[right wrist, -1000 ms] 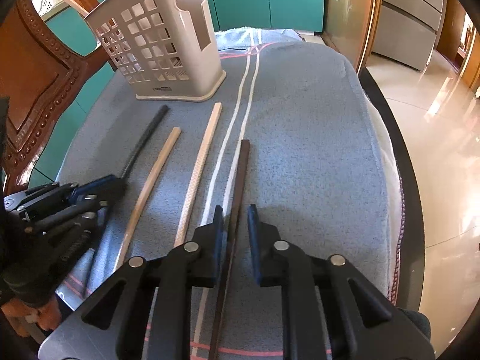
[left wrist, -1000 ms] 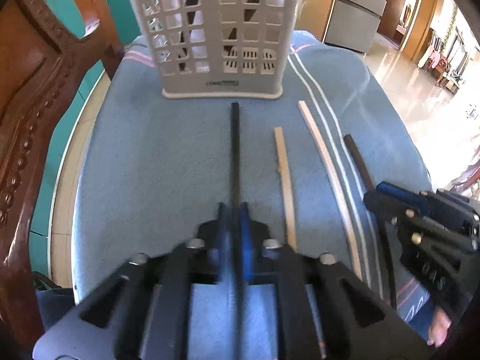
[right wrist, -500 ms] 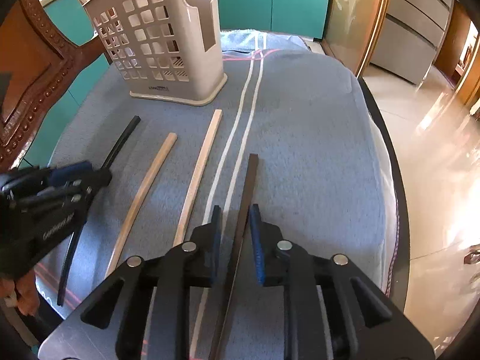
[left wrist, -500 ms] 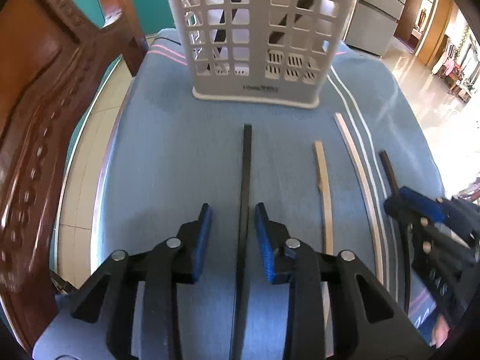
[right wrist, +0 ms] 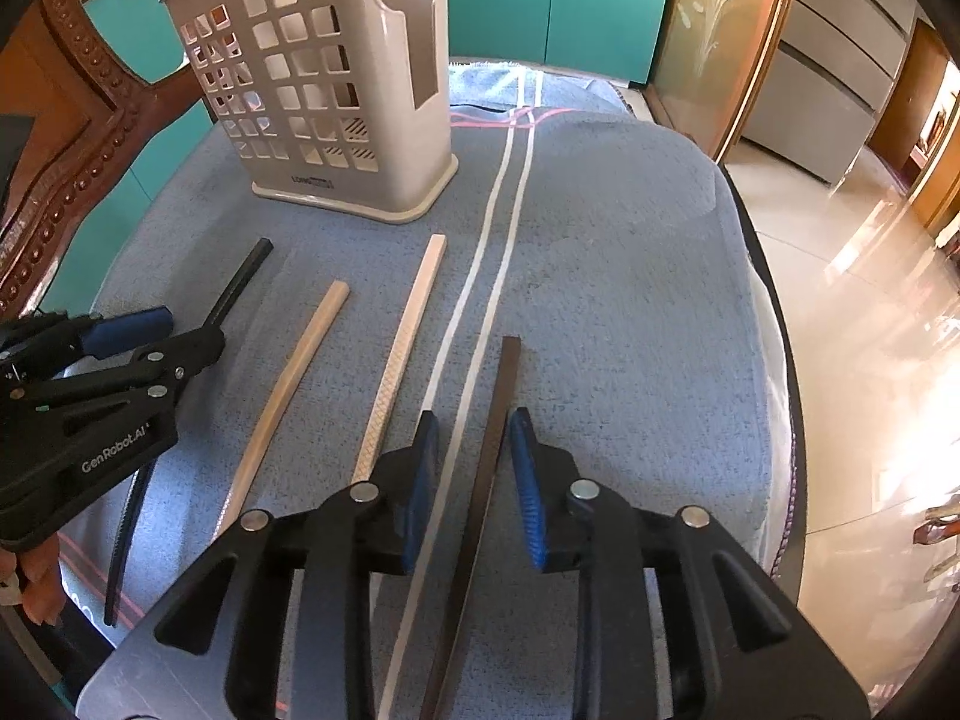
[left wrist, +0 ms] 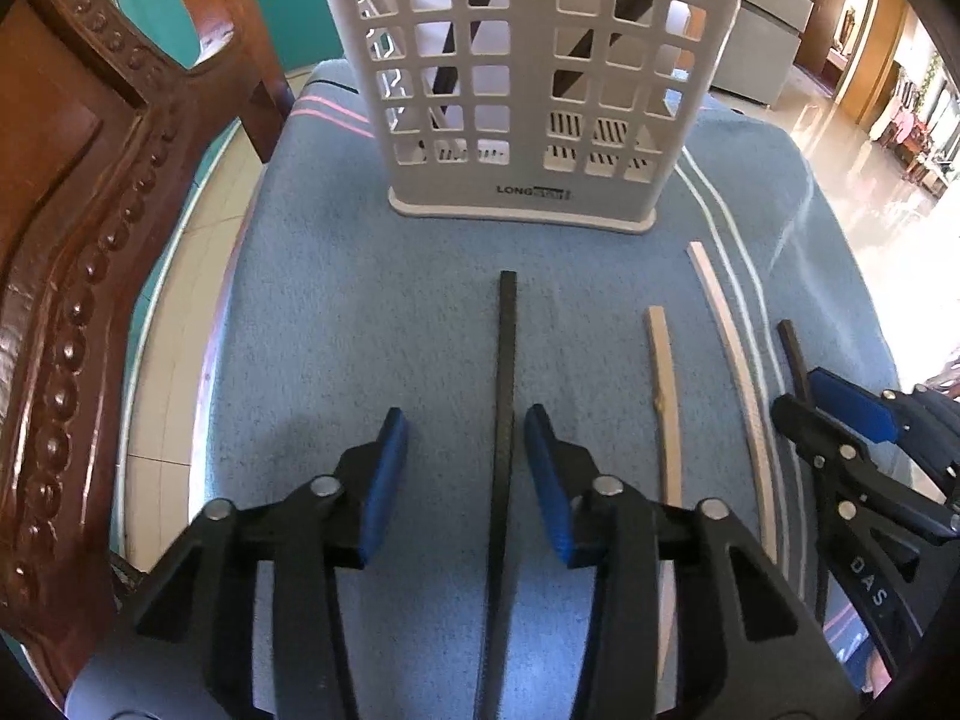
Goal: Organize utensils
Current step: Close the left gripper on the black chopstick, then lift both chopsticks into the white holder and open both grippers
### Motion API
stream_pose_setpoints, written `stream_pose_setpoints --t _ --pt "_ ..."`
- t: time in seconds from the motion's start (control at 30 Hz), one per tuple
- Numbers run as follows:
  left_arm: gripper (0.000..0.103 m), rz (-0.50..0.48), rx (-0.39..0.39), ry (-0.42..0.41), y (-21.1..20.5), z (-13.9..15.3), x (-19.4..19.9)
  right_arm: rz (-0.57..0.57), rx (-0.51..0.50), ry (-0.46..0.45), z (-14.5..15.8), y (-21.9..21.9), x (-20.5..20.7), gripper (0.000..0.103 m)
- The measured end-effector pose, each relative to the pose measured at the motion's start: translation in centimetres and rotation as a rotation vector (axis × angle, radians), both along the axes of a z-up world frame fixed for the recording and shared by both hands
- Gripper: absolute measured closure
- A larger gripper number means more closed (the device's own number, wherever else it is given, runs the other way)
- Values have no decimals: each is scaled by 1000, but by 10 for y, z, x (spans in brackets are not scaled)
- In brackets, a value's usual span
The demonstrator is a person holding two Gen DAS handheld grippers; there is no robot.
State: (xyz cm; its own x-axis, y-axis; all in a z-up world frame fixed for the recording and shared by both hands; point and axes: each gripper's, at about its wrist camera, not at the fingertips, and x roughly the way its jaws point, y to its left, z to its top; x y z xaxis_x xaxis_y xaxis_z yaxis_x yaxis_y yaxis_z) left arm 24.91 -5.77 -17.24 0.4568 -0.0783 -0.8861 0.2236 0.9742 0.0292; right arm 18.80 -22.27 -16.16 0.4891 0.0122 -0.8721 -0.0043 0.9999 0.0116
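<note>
Left wrist view: the left hand-held gripper [left wrist: 461, 441] sits spread around a black chopstick [left wrist: 505, 396] whose near end is hidden underneath, mid-surface.

Right wrist view: the right hand-held gripper [right wrist: 474, 450] gapes astride a brown chopstick [right wrist: 489, 456], its near end likewise hidden.

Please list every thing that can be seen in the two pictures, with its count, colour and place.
Utensil basket: one, pale grey, at the far end of the cloth; dark sticks inside.
Black chopstick: one, leftmost, between the left tongs' fingers.
Tan chopstick: one, second from left.
Cream chopstick: one, third.
Dark brown chopstick: one, rightmost.
Cloth: one, blue-grey, striped, covering the table.
Wooden chair: one, brown, left.
Left tongs: open.
Right tongs: open.
</note>
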Motion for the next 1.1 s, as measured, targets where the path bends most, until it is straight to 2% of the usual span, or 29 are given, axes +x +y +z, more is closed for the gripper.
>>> stream_pose_setpoints --t 0.1,0.27,0.4,0.43,0.47,0.6,0.8,1.1 --pt "77 -16 -10 6 -3 0 -7 -7 6 -1 0 -1 0 80" --pt "82 -22 -11 9 -12 1 -12 -14 32 0 0 -7 1 93" --pt "83 -20 -12 9 -14 2 -14 -23 67 -5 0 -12 1 96" --pt "87 -23 -19 11 -13 2 -15 -23 83 -7 0 -13 0 96" --pt "96 -26 -26 13 -14 3 -15 -23 98 -15 2 -14 -1 96" --pt "96 -26 -60 -3 -10 11 -18 -23 98 -98 25 -19 -12 96" --pt "96 -41 -115 -105 -4 59 -38 -3 160 -239 87 -32 -33 96" --pt "96 -67 -260 -360 26 179 -77 75 211 -480 185 -40 -68 96"
